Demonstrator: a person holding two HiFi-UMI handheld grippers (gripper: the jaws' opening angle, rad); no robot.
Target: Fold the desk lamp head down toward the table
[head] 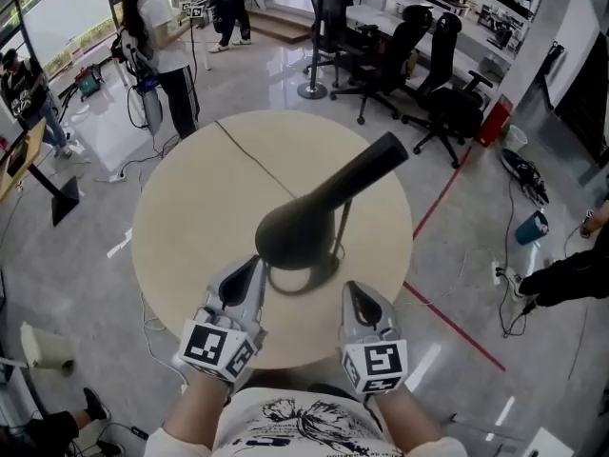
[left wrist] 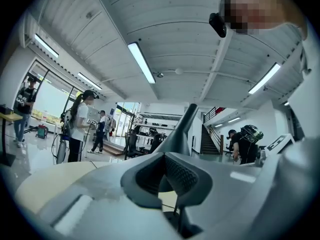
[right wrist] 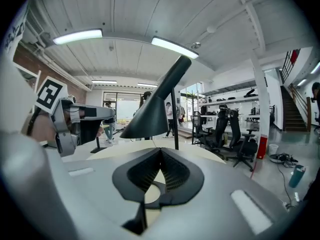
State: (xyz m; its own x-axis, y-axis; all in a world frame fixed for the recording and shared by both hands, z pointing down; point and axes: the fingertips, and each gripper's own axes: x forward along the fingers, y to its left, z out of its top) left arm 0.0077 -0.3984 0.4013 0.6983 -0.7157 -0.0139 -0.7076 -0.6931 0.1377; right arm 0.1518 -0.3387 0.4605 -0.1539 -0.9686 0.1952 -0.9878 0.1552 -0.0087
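Desk lamp (head: 328,208) stands on the round counter (head: 181,208), its head tilted upward. Left gripper (head: 253,267) and right gripper (head: 353,293) sit just before it, jaws closed on nothing.

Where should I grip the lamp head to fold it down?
Probably the slim tapered tail of the lamp head, from the right with the right gripper, jaws opened first. The wide shade mouth looks too broad to span; the tail is narrow and stands clear of the stem.
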